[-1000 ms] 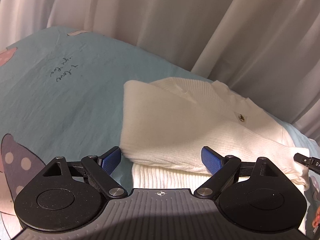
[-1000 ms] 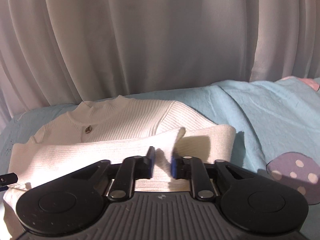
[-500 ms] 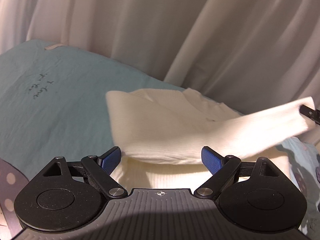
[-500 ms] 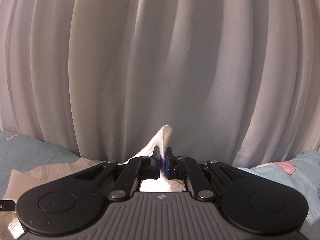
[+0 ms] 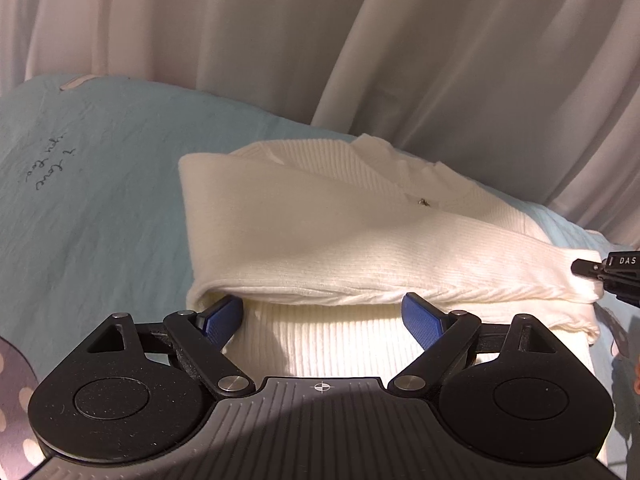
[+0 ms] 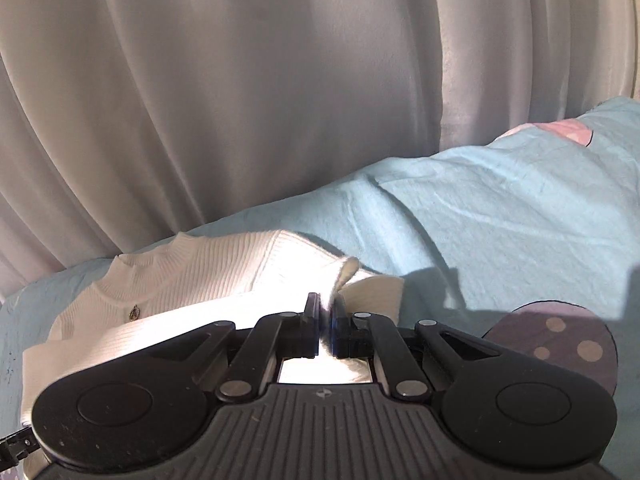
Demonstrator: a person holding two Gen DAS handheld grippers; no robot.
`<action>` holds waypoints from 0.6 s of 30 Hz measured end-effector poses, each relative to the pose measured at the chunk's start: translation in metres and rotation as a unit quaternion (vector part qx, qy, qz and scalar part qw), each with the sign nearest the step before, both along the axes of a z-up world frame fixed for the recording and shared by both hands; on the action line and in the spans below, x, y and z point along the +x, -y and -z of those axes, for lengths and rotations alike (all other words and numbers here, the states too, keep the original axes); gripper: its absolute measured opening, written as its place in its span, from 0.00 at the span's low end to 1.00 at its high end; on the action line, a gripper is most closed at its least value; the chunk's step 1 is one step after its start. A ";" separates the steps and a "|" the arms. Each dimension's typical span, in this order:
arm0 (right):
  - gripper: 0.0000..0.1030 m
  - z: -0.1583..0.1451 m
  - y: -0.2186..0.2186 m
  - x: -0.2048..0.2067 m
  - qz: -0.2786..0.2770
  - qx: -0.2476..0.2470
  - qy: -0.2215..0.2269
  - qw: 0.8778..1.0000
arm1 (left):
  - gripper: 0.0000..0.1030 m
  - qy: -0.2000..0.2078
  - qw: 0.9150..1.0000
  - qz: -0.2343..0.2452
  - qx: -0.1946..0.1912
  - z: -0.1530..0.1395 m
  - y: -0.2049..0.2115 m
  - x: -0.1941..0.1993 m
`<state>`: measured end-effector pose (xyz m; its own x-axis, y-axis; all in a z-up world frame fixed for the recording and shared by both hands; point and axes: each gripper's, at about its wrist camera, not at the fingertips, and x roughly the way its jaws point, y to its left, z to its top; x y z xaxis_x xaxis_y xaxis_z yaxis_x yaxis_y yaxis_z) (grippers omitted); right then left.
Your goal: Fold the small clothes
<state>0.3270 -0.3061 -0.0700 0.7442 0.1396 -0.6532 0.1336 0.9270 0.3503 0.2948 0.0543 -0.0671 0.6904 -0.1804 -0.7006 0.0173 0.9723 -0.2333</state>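
Note:
A white ribbed knit sweater [image 5: 320, 224] lies on the light blue bedsheet [image 5: 96, 200], with a sleeve folded across its body. My left gripper [image 5: 324, 316] is open, its blue pads at the sweater's near hem, under the edge of the folded sleeve, holding nothing. My right gripper [image 6: 327, 316] is shut on the sleeve cuff [image 6: 346, 272] and holds it low over the sweater [image 6: 180, 280]. The right gripper's tip shows at the right edge of the left wrist view [image 5: 588, 270], pinching the sleeve end.
White curtains [image 6: 280, 100] hang close behind the bed. The sheet has a purple spotted patch [image 6: 560, 344] near my right gripper, a pink patch [image 6: 568, 130] at the far right, and handwriting print [image 5: 48, 164] at the left.
My right gripper lifted the sleeve cuff high, then brought it down again across the sweater. My left gripper stayed open at the hem.

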 end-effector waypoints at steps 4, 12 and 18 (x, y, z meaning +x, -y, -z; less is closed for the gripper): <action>0.22 0.004 0.007 0.001 -0.024 0.073 0.005 0.997 | 0.88 0.003 1.000 -0.012 -0.011 0.002 -0.005 0.002; 0.25 -0.001 0.004 -0.003 -0.017 0.090 0.004 0.996 | 0.88 0.002 1.000 -0.023 -0.017 0.001 -0.007 0.008; 0.26 0.003 -0.003 -0.003 -0.049 0.050 0.006 0.998 | 0.88 0.004 1.000 -0.026 -0.014 0.001 -0.005 0.011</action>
<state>0.3238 -0.3034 -0.0735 0.7318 0.2765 -0.6229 0.0383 0.8959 0.4427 0.3053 0.0590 -0.0681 0.7046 -0.1642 -0.6903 -0.0312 0.9648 -0.2613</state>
